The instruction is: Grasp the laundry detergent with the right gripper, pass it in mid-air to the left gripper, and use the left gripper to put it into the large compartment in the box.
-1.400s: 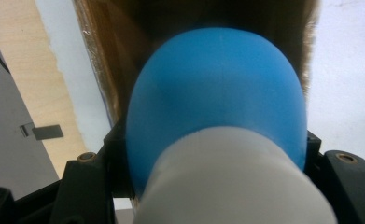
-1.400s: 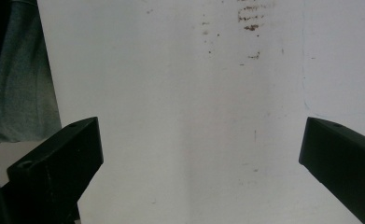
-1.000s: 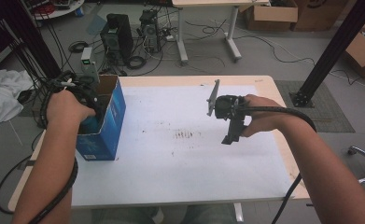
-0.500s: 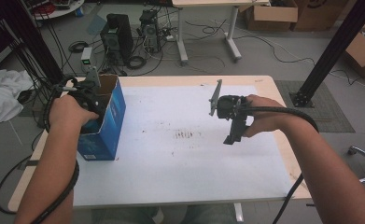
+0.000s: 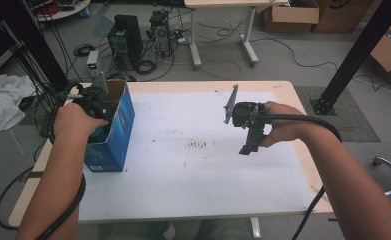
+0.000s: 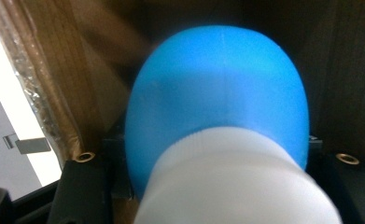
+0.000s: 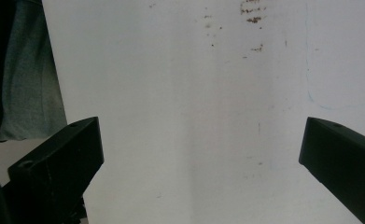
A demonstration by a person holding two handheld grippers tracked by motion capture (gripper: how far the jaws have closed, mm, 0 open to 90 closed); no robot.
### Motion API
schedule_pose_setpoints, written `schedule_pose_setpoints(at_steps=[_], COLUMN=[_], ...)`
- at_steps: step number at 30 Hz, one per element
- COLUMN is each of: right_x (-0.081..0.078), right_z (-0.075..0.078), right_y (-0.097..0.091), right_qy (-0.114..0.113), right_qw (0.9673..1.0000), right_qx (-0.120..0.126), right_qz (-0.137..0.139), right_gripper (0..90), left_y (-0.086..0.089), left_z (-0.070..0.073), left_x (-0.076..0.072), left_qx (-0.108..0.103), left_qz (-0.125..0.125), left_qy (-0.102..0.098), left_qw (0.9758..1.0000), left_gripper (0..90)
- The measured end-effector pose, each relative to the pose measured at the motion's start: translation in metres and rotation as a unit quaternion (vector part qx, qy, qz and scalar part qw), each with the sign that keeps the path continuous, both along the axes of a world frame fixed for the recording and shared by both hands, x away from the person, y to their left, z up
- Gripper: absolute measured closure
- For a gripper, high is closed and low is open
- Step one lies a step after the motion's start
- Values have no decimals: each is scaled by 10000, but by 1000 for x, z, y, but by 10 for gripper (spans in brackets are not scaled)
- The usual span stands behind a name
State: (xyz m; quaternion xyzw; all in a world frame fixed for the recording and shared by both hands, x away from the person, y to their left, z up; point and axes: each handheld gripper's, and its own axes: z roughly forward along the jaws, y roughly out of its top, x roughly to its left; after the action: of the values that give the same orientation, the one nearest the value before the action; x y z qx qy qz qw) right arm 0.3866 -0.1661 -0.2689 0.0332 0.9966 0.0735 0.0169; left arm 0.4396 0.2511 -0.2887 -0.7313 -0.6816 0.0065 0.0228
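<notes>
Inside the blue cardboard box, which stands open-topped at the left edge of the table, your left hand-held gripper is grasping a blue rounded object with a white ribbed part. In the left gripper view that object sits between the two black jaws, pressed by both, with the brown inner walls of the box close on either side and behind it. What the object is cannot be told from this close. From the high view your left hand is at the box's open top, with the gripper reaching down into it.

Your right hand-held gripper is released: its jaws stand wide apart with nothing between them, over bare white table sheet. In the high view your right hand holds it above the right half of the table, well apart from the box.

The white sheet covers most of the table, marked by a few small brown specks near its middle. Between the box and your right hand-held gripper the surface lies open, as does the near half of the table.
</notes>
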Motion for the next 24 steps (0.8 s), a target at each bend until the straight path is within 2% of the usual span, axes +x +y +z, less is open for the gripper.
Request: schedule_pose_setpoints(at_steps=[4,9,16,24], right_x=[0,0,0,-1], right_z=[-1,1,1,0], right_y=[4,7,8,7], right_qy=[-2,-2,-4,1], right_qw=[10000,10000,10000,10000], right_qx=[17,3,5,46], right_qz=[29,52,63,50], right_gripper=[0,0,0,0], left_y=[2,0,0,-4], left_z=[0,3,9,21], left_x=[-1,-2,-2,-3], left_qx=[-89,-67,-107,25], left_qz=[10,-27,22,-40], left_qy=[24,-56,-58,-97], left_qw=[10000,10000,9999,9999], left_gripper=[343,309,306,271])
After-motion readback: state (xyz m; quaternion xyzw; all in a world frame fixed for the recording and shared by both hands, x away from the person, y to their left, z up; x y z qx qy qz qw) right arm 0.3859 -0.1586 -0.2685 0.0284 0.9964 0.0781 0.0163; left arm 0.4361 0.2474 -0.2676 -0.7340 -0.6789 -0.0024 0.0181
